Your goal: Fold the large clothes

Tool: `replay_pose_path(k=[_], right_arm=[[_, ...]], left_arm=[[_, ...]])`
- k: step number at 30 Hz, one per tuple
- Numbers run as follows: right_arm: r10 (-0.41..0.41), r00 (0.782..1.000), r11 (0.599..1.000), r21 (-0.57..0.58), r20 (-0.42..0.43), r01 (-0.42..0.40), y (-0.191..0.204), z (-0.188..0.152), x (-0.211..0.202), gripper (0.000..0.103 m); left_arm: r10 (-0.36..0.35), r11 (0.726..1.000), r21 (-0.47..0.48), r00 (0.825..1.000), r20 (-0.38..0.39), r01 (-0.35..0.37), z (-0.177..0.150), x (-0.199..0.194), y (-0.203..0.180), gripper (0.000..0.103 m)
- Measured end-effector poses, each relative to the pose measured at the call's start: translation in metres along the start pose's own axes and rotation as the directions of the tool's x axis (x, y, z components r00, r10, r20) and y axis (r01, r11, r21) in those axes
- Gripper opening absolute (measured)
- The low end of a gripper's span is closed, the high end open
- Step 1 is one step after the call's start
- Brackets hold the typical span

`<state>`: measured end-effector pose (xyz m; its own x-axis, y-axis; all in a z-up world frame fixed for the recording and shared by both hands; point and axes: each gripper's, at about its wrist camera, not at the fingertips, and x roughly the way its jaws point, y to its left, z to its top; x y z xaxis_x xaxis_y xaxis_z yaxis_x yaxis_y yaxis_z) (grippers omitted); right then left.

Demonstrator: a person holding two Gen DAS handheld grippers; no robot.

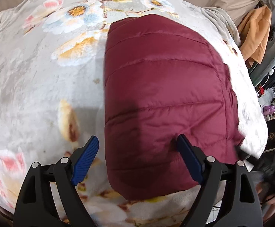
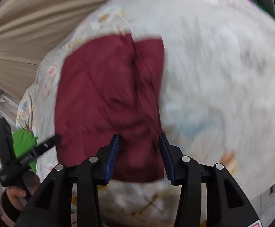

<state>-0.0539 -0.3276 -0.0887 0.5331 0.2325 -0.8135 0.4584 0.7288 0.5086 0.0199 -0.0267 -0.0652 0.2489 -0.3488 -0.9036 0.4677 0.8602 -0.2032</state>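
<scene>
A dark red quilted puffer jacket [image 1: 160,94] lies folded into a compact rectangle on a grey floral blanket [image 1: 42,75]. My left gripper [image 1: 137,141] is open and empty, hovering above the jacket's near left edge. In the right wrist view the jacket [image 2: 109,94] shows blurred, with a crease down its middle. My right gripper [image 2: 138,138] is open and empty above the jacket's near end. The left gripper [image 2: 24,155], held in a hand, shows at the lower left of the right wrist view.
The blanket [image 2: 222,75] covers a bed. A beige curtain [image 2: 24,28] hangs behind. An orange garment [image 1: 256,36] hangs at the right above cluttered shelves. A green item [image 2: 24,141] lies by the bed's edge.
</scene>
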Motion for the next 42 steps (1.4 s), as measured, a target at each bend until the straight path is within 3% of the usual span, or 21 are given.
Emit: replay_pose_path(k=[2, 3, 7, 11, 14, 16, 18, 19, 20, 21, 28, 36, 42], right_arm=[[0.053, 0.998, 0.997, 0.053, -0.045, -0.05, -0.004, -0.01, 0.011, 0.013], [0.069, 0.997, 0.996, 0.055, -0.038, -0.067, -0.001, -0.013, 0.008, 0.01], [0.042, 0.999, 0.999, -0.009, 0.013, -0.042, 0.014, -0.024, -0.015, 0.007], [-0.106, 0.994, 0.993, -0.063, -0.042, 0.103, 0.006, -0.027, 0.036, 0.011], [-0.132, 0.99, 0.988, -0.089, -0.049, 0.127, 0.01, -0.023, 0.05, 0.013], [-0.136, 0.989, 0.987, -0.088, -0.052, 0.131, 0.014, -0.019, 0.042, 0.017], [-0.122, 0.992, 0.991, -0.055, -0.028, 0.121, 0.016, -0.02, 0.024, 0.03], [-0.11, 0.994, 0.993, -0.041, -0.015, 0.109, 0.017, -0.025, 0.017, 0.037], [-0.078, 0.997, 0.997, -0.016, 0.007, 0.078, 0.016, -0.027, 0.006, 0.054], [-0.063, 0.998, 0.998, 0.001, 0.018, 0.063, 0.015, -0.029, 0.001, 0.062], [0.017, 0.997, 0.996, 0.087, -0.076, -0.01, 0.001, -0.029, 0.017, 0.063], [0.099, 0.992, 0.974, 0.21, -0.08, -0.081, -0.017, -0.016, 0.041, 0.074], [0.129, 0.987, 0.969, 0.223, -0.092, -0.106, -0.023, -0.005, 0.051, 0.08]], left_arm=[[-0.003, 1.0, -0.008, 1.0, 0.001, 0.003, -0.002, -0.004, 0.002, 0.082], [-0.006, 1.0, -0.005, 1.0, 0.007, 0.006, -0.003, -0.007, 0.002, 0.082], [-0.008, 1.0, 0.011, 1.0, 0.005, 0.008, -0.008, -0.007, -0.001, 0.082], [-0.023, 1.0, 0.018, 0.999, -0.044, 0.024, -0.016, 0.013, -0.003, 0.084], [-0.011, 1.0, 0.011, 0.999, -0.042, 0.011, -0.017, 0.019, -0.001, 0.084], [-0.005, 1.0, 0.005, 0.999, -0.033, 0.005, -0.016, 0.018, 0.0, 0.084], [0.005, 1.0, 0.003, 1.0, -0.013, -0.005, -0.016, 0.013, 0.001, 0.083], [0.009, 1.0, 0.006, 1.0, -0.004, -0.009, -0.015, 0.01, 0.0, 0.083], [0.009, 1.0, 0.007, 1.0, 0.0, -0.009, -0.015, 0.008, 0.0, 0.083], [0.009, 1.0, 0.007, 1.0, 0.004, -0.009, -0.014, 0.006, -0.001, 0.083], [-0.013, 1.0, -0.007, 1.0, 0.011, 0.013, -0.01, -0.001, 0.001, 0.083], [-0.046, 0.998, -0.051, 0.999, -0.002, 0.046, -0.003, 0.004, 0.009, 0.085], [-0.106, 0.989, -0.109, 0.994, -0.004, 0.104, 0.006, 0.016, 0.016, 0.089]])
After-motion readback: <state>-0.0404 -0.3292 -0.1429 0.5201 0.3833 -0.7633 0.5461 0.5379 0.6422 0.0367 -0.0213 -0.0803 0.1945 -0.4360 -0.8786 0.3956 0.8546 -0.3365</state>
